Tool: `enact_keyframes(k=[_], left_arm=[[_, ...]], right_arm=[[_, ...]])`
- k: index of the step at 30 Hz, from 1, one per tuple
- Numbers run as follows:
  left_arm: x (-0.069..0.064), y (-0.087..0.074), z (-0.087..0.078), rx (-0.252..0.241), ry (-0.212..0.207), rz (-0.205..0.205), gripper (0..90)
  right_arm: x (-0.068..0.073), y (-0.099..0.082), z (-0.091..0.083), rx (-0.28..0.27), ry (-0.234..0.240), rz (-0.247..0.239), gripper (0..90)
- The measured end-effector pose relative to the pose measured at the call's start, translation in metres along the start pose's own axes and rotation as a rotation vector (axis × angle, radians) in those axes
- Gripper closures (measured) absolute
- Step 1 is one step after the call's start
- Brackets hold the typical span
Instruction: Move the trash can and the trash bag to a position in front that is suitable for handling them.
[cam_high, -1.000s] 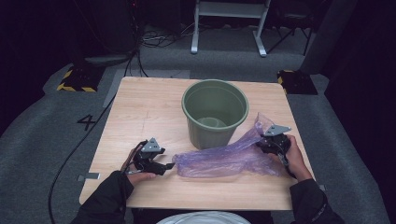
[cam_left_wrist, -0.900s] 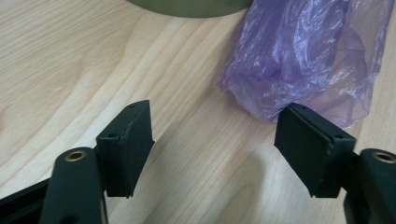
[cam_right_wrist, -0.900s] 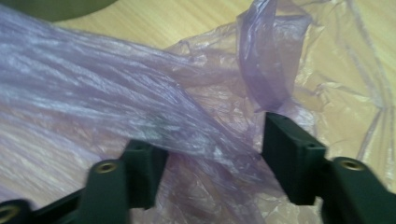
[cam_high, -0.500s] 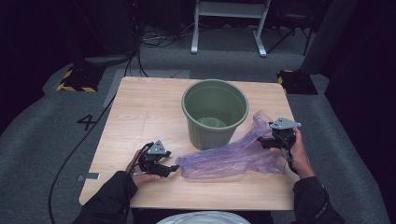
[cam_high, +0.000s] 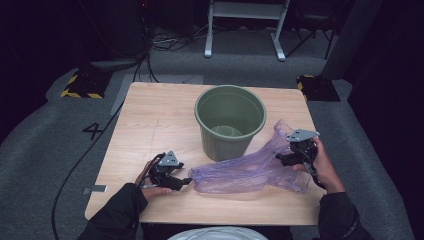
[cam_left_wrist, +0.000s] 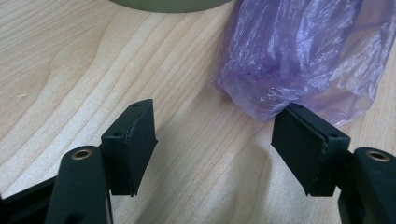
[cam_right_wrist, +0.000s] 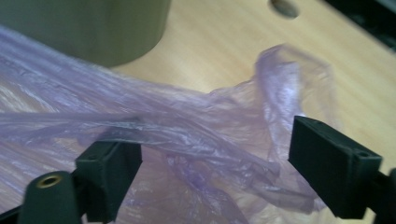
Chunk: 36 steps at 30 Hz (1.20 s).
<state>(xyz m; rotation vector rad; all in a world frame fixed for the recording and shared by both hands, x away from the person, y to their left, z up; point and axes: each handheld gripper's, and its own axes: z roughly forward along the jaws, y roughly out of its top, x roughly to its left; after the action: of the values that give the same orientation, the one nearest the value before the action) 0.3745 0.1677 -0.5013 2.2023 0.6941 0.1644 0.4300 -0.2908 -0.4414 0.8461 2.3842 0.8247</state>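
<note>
Fingers of left gripper (cam_left_wrist: 212, 144) spread wide, empty, low over table (cam_high: 150, 115), one pad (cam_left_wrist: 303, 144) touching near end of purple plastic bag (cam_high: 245, 170). Right gripper (cam_right_wrist: 219, 163) also agape, crumpled film between jaws, no pinch seen. Bag lies across front of table, just before green bucket (cam_high: 230, 120).

Likely step: regrasp bag ends. Advice: pinch single rim layer, not bunched film; lift slowly.

Surface: pale wood, smooth. Room: dark, grey carpet, cables, metal stand behind.
</note>
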Motion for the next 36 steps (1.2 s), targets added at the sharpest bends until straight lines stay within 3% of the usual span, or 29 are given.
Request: enact_keyframes(k=[4, 6, 9, 11, 12, 13, 14, 16, 17, 18, 19, 20, 22, 27, 30, 32, 34, 36], left_arm=[[-0.001, 0.000, 0.000, 0.005, 0.006, 0.003, 30.1], [-0.001, 0.001, 0.000, 0.008, 0.009, 0.007, 30.2], [-0.002, 0.001, 0.001, 0.009, 0.011, 0.010, 30.5], [-0.003, 0.001, 0.001, 0.009, 0.009, 0.014, 30.6], [-0.003, 0.001, 0.001, 0.011, 0.008, 0.018, 30.6], [-0.003, 0.002, 0.001, 0.012, 0.007, 0.018, 30.6], [-0.004, 0.002, 0.002, 0.012, 0.008, 0.020, 30.6], [-0.004, 0.002, 0.002, 0.012, 0.007, 0.019, 30.7], [-0.004, 0.002, 0.002, 0.011, 0.006, 0.020, 30.8], [-0.004, 0.002, 0.002, 0.012, 0.006, 0.019, 31.0], [-0.004, 0.002, 0.002, 0.012, 0.007, 0.020, 31.4], [-0.004, 0.002, 0.002, 0.012, 0.010, 0.021, 31.6], [-0.004, 0.002, 0.002, 0.012, 0.011, 0.021, 31.8], [-0.004, 0.002, 0.002, 0.010, 0.012, 0.020, 31.9], [-0.005, 0.002, 0.002, 0.011, 0.025, 0.024, 33.7], [-0.004, 0.002, 0.002, 0.011, 0.029, 0.021, 36.1], [-0.004, 0.002, 0.002, 0.011, 0.031, 0.022, 36.8], [-0.004, 0.002, 0.002, 0.013, 0.032, 0.022, 37.3]], right_arm=[[0.002, 0.000, -0.001, -0.006, 0.002, -0.010, 16.6], [0.001, 0.001, -0.004, -0.050, -0.024, 0.005, 17.2], [-0.001, 0.003, -0.013, -0.145, 0.017, 0.064, 17.5], [-0.001, 0.005, -0.018, -0.171, 0.010, 0.076, 17.5], [0.000, 0.006, -0.019, -0.170, -0.004, 0.071, 17.4], [0.003, 0.009, -0.019, -0.144, -0.062, 0.055, 16.1], [0.003, 0.009, -0.019, -0.144, -0.062, 0.055, 16.1], [0.011, 0.012, -0.017, -0.076, -0.176, -0.027, 16.3], [0.015, 0.013, -0.016, -0.051, -0.189, -0.060, 16.2], [0.017, 0.013, -0.016, -0.043, -0.172, -0.074, 16.2], [0.018, 0.014, -0.017, -0.055, -0.105, -0.071, 16.2], [0.018, 0.013, -0.018, -0.056, -0.076, -0.078, 16.2], [0.017, 0.013, -0.019, -0.062, -0.055, -0.074, 16.2], [0.012, 0.009, -0.026, -0.120, -0.003, 0.016, 16.7], [0.010, 0.008, -0.033, -0.157, 0.012, 0.039, 16.7], [0.010, 0.008, -0.036, -0.148, 0.021, 0.013, 17.0], [0.013, 0.008, -0.037, -0.102, 0.011, -0.037, 16.8], [0.015, 0.007, -0.038, -0.084, 0.036, -0.059, 16.5]])
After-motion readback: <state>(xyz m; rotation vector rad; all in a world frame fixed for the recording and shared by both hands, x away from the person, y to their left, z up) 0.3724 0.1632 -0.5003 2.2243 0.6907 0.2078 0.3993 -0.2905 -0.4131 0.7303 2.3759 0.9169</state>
